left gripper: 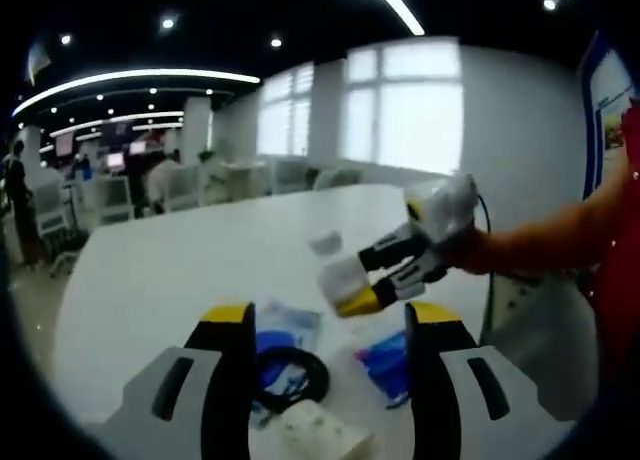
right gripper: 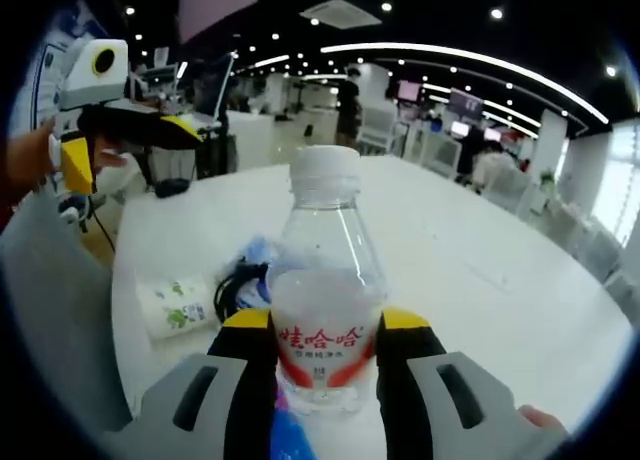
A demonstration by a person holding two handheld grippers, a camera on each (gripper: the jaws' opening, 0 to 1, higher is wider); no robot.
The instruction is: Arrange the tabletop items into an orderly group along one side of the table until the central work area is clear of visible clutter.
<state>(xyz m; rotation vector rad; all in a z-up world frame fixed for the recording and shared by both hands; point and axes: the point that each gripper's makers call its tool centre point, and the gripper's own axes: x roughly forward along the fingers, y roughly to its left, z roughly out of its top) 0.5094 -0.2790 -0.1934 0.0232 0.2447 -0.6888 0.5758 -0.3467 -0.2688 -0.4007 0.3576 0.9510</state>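
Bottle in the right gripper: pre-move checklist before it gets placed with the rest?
1. Grip: right gripper has both jaws against the water bottle at its label. Ok.
2. Bottle upright in the jaws. Ok.
3. White cap on. Ok; tightness cannot tell.
4. Left gripper open, nothing between its jaws. Ok.
5. Clutter at one end of the table: black cable coil, blue packets, tissue pack. Loose, not orderly. Not ok.
6. Free spot beside that pile for the bottle. Cannot tell.
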